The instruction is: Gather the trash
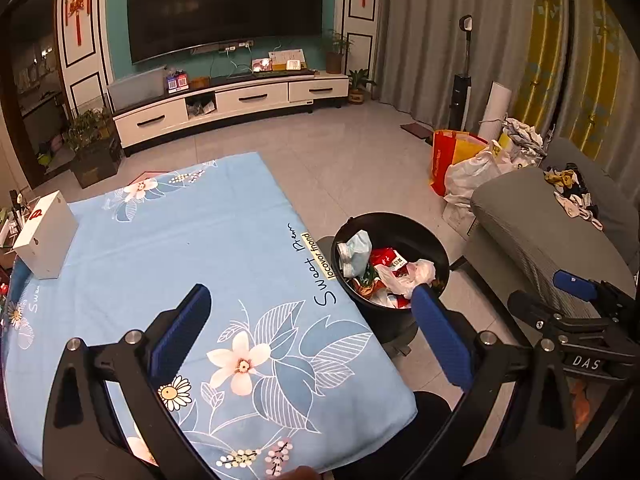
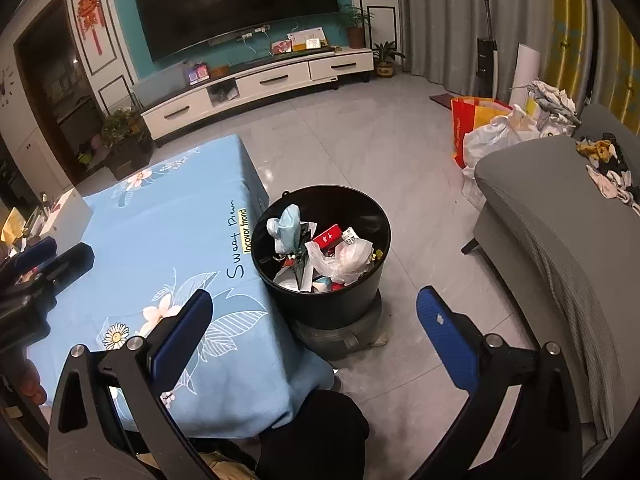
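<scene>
A black trash bin (image 1: 404, 232) (image 2: 340, 208) stands on the floor by the right edge of the table. It holds a white plastic bag (image 1: 412, 276) (image 2: 348, 258), a red packet (image 1: 386, 258) (image 2: 328, 236), a light blue mask (image 1: 358, 248) (image 2: 288, 220) and other scraps. My left gripper (image 1: 311, 292) (image 2: 60, 250) hangs open above the table's near right corner, with nothing between its blue pads. Also open and holding nothing, my right gripper (image 2: 315, 298) (image 1: 538, 289) hovers above the floor on the near side of the bin.
The table wears a light blue floral cloth (image 1: 180, 240) (image 2: 168, 220) with a white box (image 1: 46, 240) (image 2: 72, 208) at its far left. A grey sofa (image 1: 540, 232) (image 2: 560, 220) is on the right, with bags (image 1: 460, 160) (image 2: 480, 128) on the floor beyond. A person's dark knee (image 2: 316, 428) is below.
</scene>
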{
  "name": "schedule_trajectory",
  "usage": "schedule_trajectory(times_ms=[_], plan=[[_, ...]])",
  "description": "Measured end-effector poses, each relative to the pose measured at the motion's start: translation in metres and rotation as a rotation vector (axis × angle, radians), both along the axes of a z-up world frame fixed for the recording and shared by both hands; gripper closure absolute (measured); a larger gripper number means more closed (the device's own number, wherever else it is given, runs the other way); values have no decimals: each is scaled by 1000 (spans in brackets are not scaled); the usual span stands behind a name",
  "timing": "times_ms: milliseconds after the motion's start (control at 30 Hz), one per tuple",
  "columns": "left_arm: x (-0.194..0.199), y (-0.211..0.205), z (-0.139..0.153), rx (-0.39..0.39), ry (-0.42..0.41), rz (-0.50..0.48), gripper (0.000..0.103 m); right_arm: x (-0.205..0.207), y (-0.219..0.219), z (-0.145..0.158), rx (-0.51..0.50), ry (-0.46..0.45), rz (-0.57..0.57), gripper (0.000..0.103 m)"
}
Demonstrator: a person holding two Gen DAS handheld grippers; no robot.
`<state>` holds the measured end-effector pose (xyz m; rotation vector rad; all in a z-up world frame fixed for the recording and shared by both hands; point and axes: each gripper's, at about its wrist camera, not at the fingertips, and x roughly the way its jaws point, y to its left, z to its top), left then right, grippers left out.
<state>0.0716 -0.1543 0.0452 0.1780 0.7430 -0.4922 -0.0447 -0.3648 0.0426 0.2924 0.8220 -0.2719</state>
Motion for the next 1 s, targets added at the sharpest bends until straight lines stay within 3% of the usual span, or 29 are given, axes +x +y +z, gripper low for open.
schedule_trajectory(times_ms=[1000], plan=[[-19, 0, 8, 31, -28, -7, 3, -8, 9, 13, -7, -21, 23, 3]])
